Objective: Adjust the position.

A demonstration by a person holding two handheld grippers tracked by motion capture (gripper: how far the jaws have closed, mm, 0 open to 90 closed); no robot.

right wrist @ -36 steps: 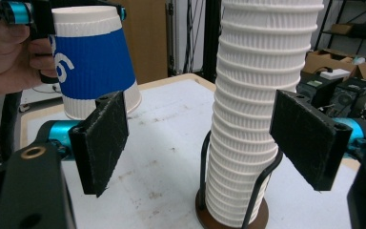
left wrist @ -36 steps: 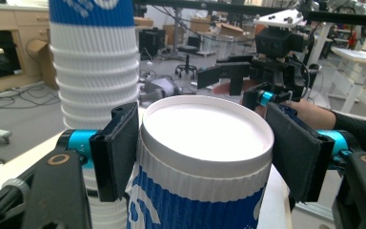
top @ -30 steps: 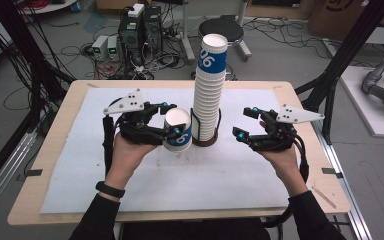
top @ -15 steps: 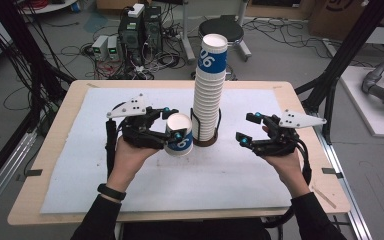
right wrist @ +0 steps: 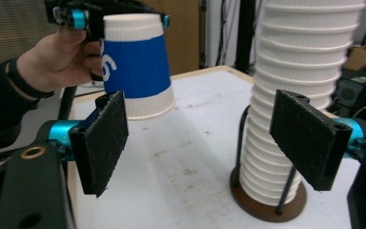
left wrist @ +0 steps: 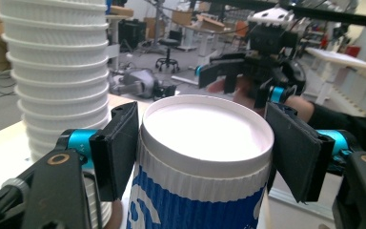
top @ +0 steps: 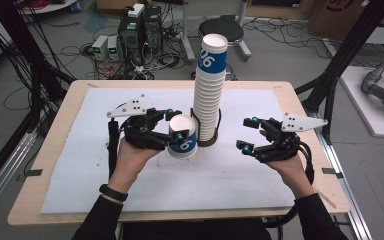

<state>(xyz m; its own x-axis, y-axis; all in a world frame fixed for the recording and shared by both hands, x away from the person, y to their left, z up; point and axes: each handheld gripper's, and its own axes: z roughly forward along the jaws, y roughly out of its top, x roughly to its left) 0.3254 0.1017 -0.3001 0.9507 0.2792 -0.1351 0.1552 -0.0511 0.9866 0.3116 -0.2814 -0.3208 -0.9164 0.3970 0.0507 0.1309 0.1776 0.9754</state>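
A blue and white paper cup point(top: 184, 146) hangs upside down above the white mat, and my left gripper point(top: 177, 125) is shut on it near its base. In the left gripper view both pads press the cup point(left wrist: 195, 200) on either side. Just right of it stands a tall stack of cups point(top: 209, 95) on a round brown stand point(top: 211, 142) with wire uprights. My right gripper point(top: 246, 134) hovers to the right of the stack, open and with nothing between its jaws. The right gripper view has the stack point(right wrist: 295, 86) ahead on the right and the held cup point(right wrist: 133, 67) on the left.
A white mat point(top: 80, 165) covers most of the wooden table point(top: 45, 200). Black frame poles point(top: 340, 70) rise at both sides. On the floor beyond the far edge are computer boxes point(top: 140, 25), cables and a round stool point(top: 225, 30).
The right hand has drifted slightly toward the near edge. The left gripper keeps the cup in much the same place.
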